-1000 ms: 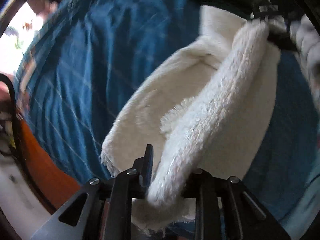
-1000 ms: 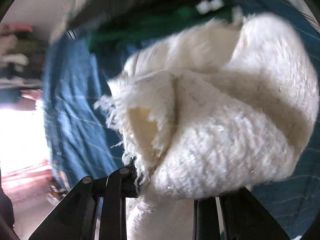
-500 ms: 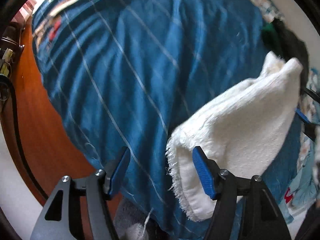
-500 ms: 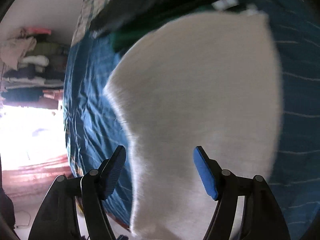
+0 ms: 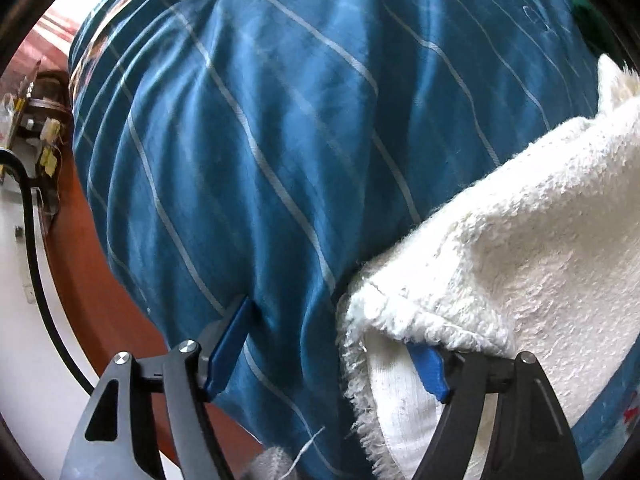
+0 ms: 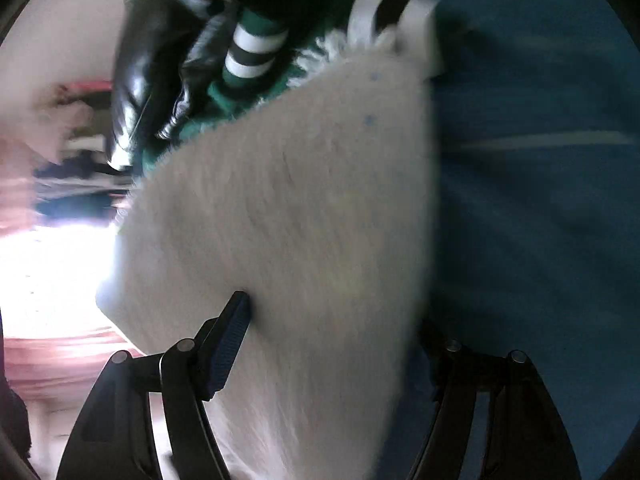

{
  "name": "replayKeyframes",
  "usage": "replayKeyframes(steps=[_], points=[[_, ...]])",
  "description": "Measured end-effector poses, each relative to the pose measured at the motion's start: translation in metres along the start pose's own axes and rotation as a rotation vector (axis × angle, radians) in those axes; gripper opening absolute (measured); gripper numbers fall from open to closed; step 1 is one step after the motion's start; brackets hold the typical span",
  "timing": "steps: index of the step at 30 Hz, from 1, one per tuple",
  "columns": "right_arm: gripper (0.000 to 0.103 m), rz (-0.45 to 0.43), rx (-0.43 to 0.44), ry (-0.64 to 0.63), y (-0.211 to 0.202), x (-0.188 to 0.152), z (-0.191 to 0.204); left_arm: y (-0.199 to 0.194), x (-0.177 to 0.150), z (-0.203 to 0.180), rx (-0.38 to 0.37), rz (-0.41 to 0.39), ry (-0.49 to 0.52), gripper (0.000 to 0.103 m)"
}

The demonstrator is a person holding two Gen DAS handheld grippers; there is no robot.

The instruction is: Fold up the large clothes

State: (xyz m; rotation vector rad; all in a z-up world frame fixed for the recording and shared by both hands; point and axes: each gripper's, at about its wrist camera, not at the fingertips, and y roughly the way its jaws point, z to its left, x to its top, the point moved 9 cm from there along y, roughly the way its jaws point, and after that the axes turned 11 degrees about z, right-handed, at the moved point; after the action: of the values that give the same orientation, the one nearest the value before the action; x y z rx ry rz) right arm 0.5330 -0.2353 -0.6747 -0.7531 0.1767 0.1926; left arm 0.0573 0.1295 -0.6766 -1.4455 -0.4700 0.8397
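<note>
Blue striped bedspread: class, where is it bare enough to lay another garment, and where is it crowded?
Bare: the blue striped bedspread between the white fleece and the wooden edge. Crowded: beyond the fleece, where green and black clothes pile up.

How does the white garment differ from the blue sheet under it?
The white garment is fluffy with a frayed edge; the blue sheet is smooth with thin pale stripes. The garment is a folded bundle lying on top; the sheet is spread out, with a few creases. Both are soft fabric.
</note>
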Motion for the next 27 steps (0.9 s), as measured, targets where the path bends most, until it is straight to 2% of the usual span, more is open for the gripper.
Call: replayKeyframes(steps=[1,2,3,4,6,9,10,12,14,15,17,19,22,24,27], points=[[0.074,-0.009,0.029,-0.008,0.003,0.005,0.003,-0.002,0.006,-0.004,0.012,-0.001,0.006,0.074],[0.068,-0.032,0.046,-0.036,0.007,0.009,0.010,-0.004,0.008,-0.006,0.025,-0.003,0.011,0.074],[0.047,-0.058,0.053,-0.064,0.010,0.010,0.019,-0.008,0.016,-0.007,0.040,-0.003,0.017,0.074],[0.036,-0.069,0.064,-0.066,0.011,0.008,0.022,-0.009,0.022,-0.010,0.059,-0.006,0.024,0.074],[0.026,-0.135,0.109,-0.024,0.003,0.002,0.026,-0.013,0.028,-0.014,0.089,-0.017,0.040,0.074],[0.022,-0.254,0.199,0.106,-0.034,-0.024,0.017,-0.023,0.038,-0.021,0.119,-0.030,0.061,0.074],[0.022,-0.284,0.204,0.137,-0.048,-0.035,0.012,-0.029,0.042,-0.023,0.122,-0.040,0.065,0.074],[0.021,-0.361,0.271,0.255,-0.084,-0.071,-0.010,-0.048,0.048,-0.023,0.157,-0.071,0.064,0.074],[0.021,-0.438,0.293,0.367,-0.122,-0.111,-0.040,-0.076,0.053,-0.025,0.140,-0.118,0.046,0.074],[0.021,-0.498,0.278,0.443,-0.144,-0.144,-0.064,-0.084,0.054,-0.025,0.133,-0.135,0.035,0.074],[0.021,-0.561,0.249,0.539,-0.165,-0.188,-0.094,-0.103,0.054,-0.023,0.113,-0.173,0.009,0.074],[0.021,-0.623,0.185,0.670,-0.187,-0.253,-0.136,-0.108,0.049,-0.024,0.101,-0.191,-0.001,0.074],[0.028,-0.611,0.083,0.775,-0.190,-0.317,-0.183,-0.109,0.046,-0.044,0.126,-0.219,0.049,0.074],[0.049,-0.536,0.036,0.838,-0.183,-0.343,-0.217,-0.103,0.041,-0.065,0.152,-0.230,0.121,0.074],[0.056,-0.476,0.093,0.903,-0.184,-0.362,-0.240,-0.105,0.024,-0.110,0.130,-0.224,0.215,0.074]])
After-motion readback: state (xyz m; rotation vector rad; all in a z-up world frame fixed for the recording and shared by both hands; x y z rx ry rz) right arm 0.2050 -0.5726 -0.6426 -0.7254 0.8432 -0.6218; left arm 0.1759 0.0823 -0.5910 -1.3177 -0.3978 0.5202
